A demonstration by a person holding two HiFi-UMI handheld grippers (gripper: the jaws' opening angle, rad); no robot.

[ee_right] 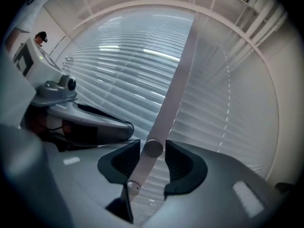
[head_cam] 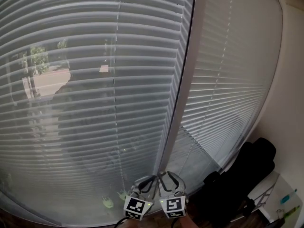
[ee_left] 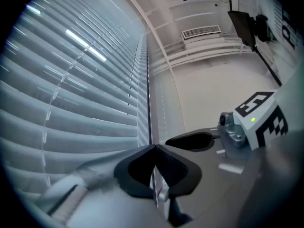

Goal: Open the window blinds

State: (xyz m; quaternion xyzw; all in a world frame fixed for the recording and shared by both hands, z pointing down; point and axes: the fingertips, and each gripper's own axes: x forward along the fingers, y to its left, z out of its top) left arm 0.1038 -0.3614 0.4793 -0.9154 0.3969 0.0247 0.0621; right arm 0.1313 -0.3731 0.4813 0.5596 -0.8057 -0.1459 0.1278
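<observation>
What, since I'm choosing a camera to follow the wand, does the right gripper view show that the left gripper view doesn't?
Only the right gripper view: a white wand standing between the open jaws of the right gripper. Only the left gripper view: the left gripper seen head-on, jaws shut together. Both: the blinds and the neighbouring gripper alongside.

You face two blinds (head_cam: 85, 80) (head_cam: 228, 80) flanking one window post (head_cam: 183, 89). Two grippers (head_cam: 147, 180) (head_cam: 170, 178) sit below it, one black chair (head_cam: 251, 170) to its right.
</observation>
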